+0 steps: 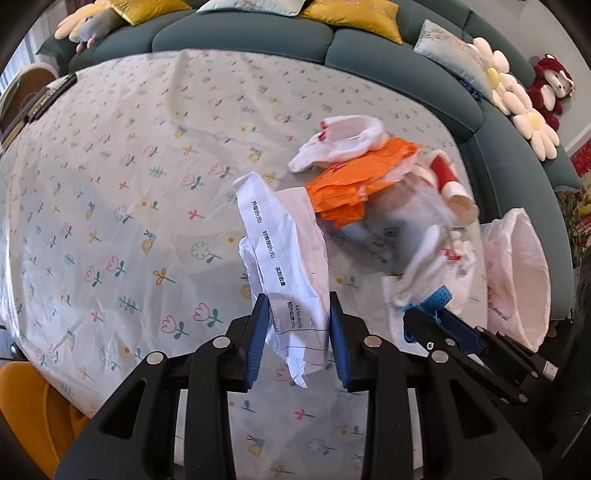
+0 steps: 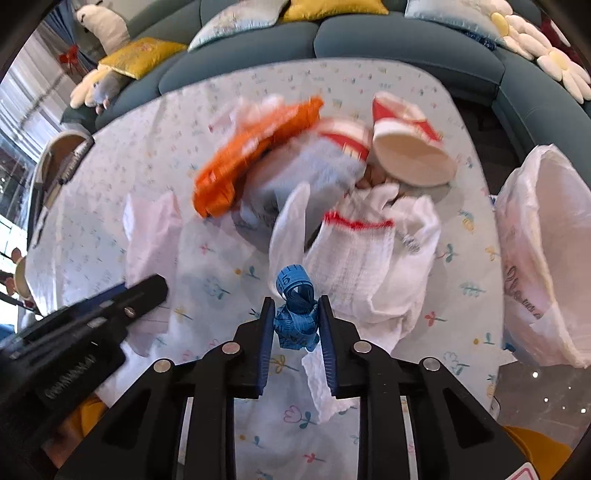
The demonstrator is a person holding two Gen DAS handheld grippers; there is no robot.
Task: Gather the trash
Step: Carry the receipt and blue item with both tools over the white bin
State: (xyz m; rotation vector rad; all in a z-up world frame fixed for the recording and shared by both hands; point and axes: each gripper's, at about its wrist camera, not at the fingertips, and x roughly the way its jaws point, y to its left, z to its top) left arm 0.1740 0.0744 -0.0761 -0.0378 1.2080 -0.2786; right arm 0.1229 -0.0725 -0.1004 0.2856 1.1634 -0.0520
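Note:
My left gripper (image 1: 299, 306) is shut on a crumpled sheet of printed white paper (image 1: 284, 251), which hangs above the flowered tablecloth (image 1: 129, 184). My right gripper (image 2: 295, 306) is shut on a bundle of blue measuring tape (image 2: 293, 286); in the left wrist view the tape (image 1: 437, 297) shows low at the right. Beyond both lies a pile of trash: an orange plastic wrapper (image 2: 251, 147), a red-and-white paper cup (image 2: 410, 147) on its side, and white cloth with a red trim (image 2: 354, 254). A white plastic bag (image 2: 543, 258) stands open at the table's right edge.
A teal sofa (image 1: 240, 33) with yellow and pale cushions curves around the table's far and right sides. A dark remote control (image 1: 48, 99) lies at the far left edge. A yellow chair (image 1: 29, 398) sits at the near left corner.

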